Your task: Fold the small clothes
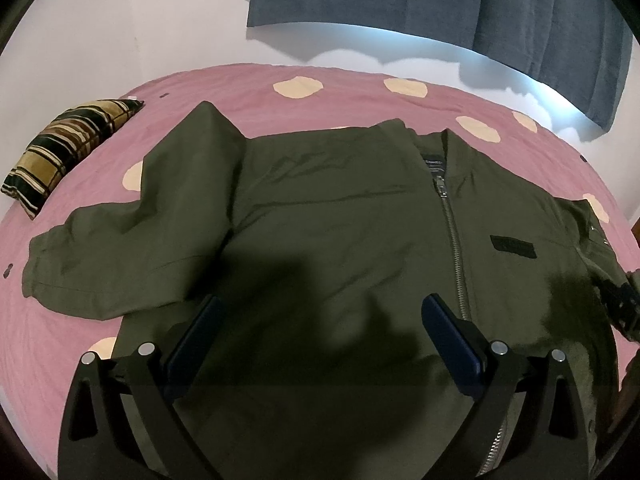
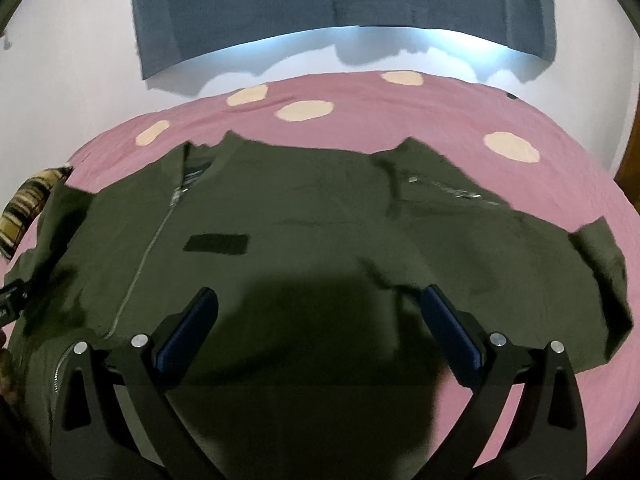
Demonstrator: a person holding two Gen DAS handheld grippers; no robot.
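An olive green zip jacket (image 1: 328, 216) lies spread front-up on a pink bed sheet with cream dots (image 1: 340, 88). Its silver zipper (image 1: 452, 232) runs down the chest, with a black patch (image 1: 513, 247) beside it. One sleeve (image 1: 120, 248) lies bent out to the left. My left gripper (image 1: 320, 320) hovers open over the lower front of the jacket, nothing between its blue pads. The right wrist view shows the same jacket (image 2: 320, 216) and its other sleeve (image 2: 540, 248) stretched right. My right gripper (image 2: 318, 312) is open above the hem area, holding nothing.
A striped brown and black pillow (image 1: 68, 148) lies at the bed's left edge. A blue-grey curtain (image 1: 440, 4) hangs on the white wall behind the bed. Part of the other gripper (image 1: 620, 308) shows at the right edge of the left wrist view.
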